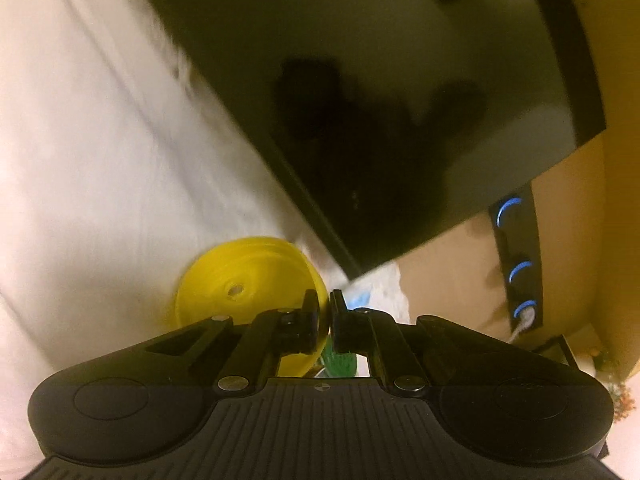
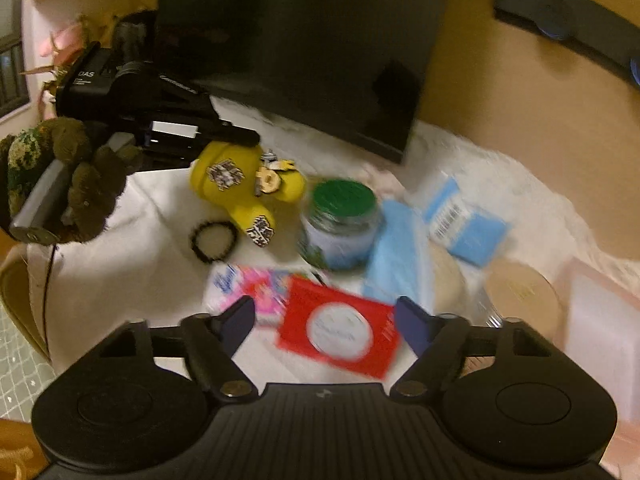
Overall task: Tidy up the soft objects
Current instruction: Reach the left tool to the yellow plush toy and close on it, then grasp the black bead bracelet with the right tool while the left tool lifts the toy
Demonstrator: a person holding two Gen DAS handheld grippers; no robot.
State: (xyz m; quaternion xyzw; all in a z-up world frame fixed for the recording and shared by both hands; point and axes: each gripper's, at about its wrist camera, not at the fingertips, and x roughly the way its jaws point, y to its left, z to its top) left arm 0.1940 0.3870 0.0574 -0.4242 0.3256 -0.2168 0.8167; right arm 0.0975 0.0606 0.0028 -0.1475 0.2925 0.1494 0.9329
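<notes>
On the desk, under a white cloth, clutter lay close together: yellow plush, black hair tie, green-lidded jar, blue packets, a pink pack and red card. Behind them stood a dark monitor, hemming in the far side.

Right view alone showed this spread, plus the left gripper reaching over the plush. Left view was blurred; it showed a yellow disc-like shape just beyond its fingers, monitor above, and a black strip with blue rings on the wall.

Left jaws were clenched; whether on the plush, cannot tell. Right gripper hovered above the red card, jaws half parted, holding nothing.
</notes>
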